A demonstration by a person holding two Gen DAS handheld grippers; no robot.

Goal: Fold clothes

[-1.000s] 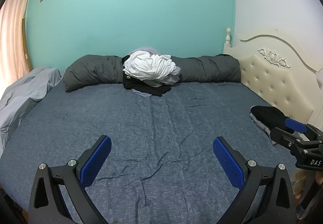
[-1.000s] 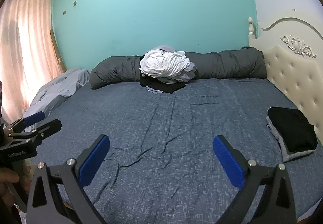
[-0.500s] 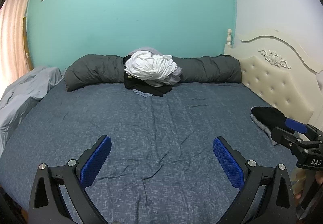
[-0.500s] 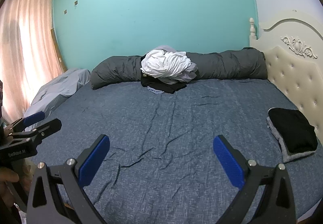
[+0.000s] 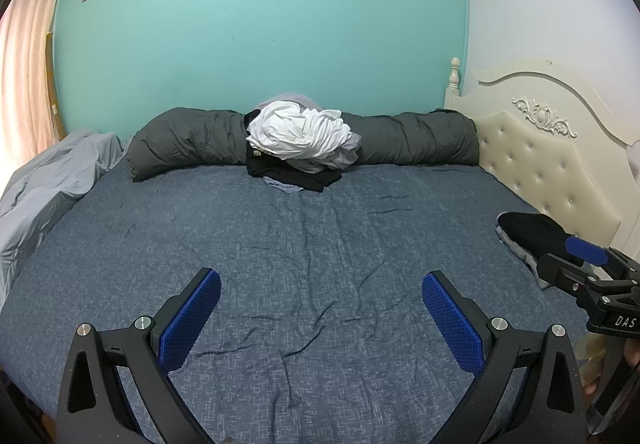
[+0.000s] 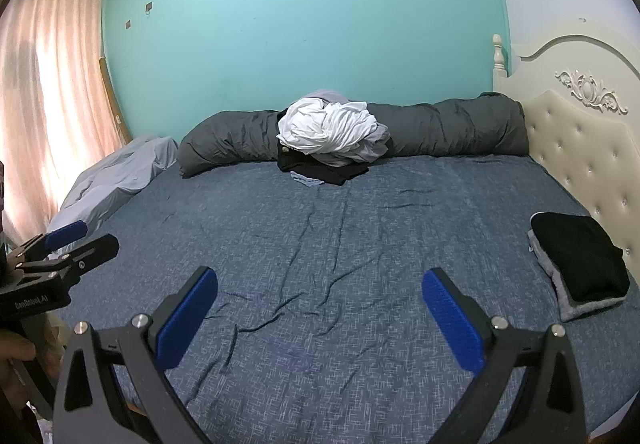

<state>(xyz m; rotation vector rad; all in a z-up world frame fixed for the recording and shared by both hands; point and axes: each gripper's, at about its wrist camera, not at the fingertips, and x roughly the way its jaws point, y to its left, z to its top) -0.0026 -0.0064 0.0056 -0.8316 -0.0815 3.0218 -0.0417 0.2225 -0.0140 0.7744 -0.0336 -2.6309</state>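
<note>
A: Start at the left. What's there?

B: A curtain (image 6: 48, 92), then a pale grey sheet (image 6: 120, 172) bunched at the bed's edge, likely pushed aside to leave the bed (image 5: 280, 244) free for folding.

A: And the left claw (image 5: 320, 316)?

B: Spread wide, holding nothing, hovering low over the near part of the blue cover.

A: Where are the clothes?

B: The pile (image 5: 300, 136) sits at the far middle, white on top with black and grey under it, resting against the rolled dark duvet (image 5: 188, 140) along the green wall. I'd guess it's parked there so the middle of the bed can serve as work space.

A: The right claw (image 6: 320, 316)?

B: Also spread and empty, level with the left one. Both seem ready to reach for the next garment.

A: Furthest right?

B: A folded stack (image 6: 576, 264), black over grey, just beside the headboard (image 6: 580, 148), probably finished pieces kept well apart from the pile
</note>
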